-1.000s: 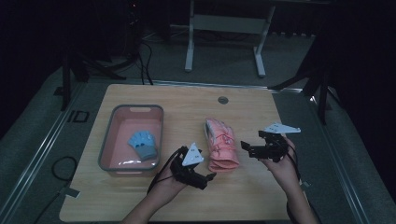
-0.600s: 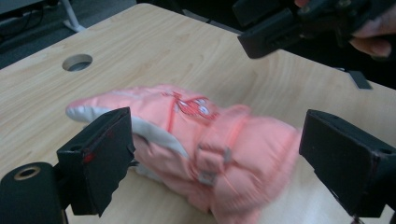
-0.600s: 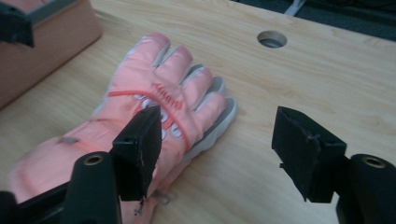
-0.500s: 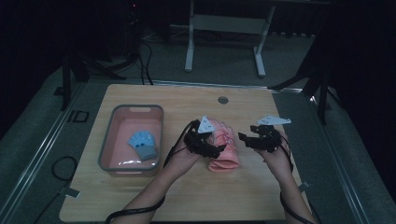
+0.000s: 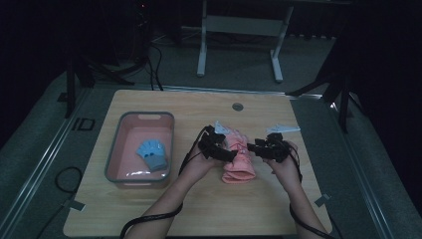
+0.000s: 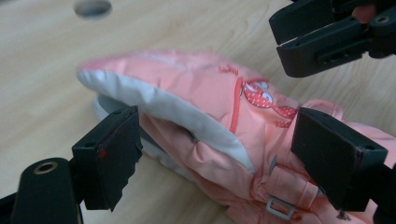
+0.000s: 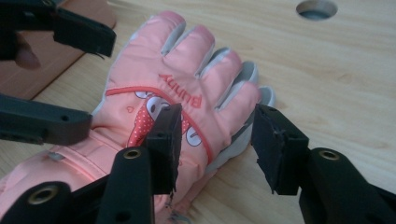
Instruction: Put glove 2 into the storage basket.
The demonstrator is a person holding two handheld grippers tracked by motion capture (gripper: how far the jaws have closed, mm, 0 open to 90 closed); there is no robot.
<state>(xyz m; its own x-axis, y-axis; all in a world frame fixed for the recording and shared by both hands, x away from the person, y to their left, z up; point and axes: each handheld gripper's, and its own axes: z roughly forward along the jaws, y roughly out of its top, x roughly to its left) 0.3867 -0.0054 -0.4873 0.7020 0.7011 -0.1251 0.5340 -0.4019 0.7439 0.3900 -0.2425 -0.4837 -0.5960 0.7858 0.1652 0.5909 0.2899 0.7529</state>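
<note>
A pink padded glove (image 5: 238,158) printed "Bunny" lies in the middle of the wooden table (image 5: 298,199). My left gripper (image 5: 219,149) is at its left side. In the left gripper view the glove (image 6: 201,107) lies between the left gripper's (image 6: 219,158) wide-set jaws, which have just been closing. My right gripper (image 5: 260,148) is at the glove's right side. In the right gripper view the glove's (image 7: 187,70) finger edge sits between the right gripper's (image 7: 217,140) jaws, which have just been closing; a gap shows beside the right pad. Grey fabric shows under the glove.
A grey tub (image 5: 112,159) with a pink inside stands at the left and holds a blue glove (image 5: 152,153). A round hole (image 5: 237,106) is in the table behind the pink glove. Cables trail from both grippers toward the front edge.
My left gripper has moved from the table's front, near the tub, back and right onto the pink glove. My right gripper has come in leftward to the glove, and its jaws have narrowed.
</note>
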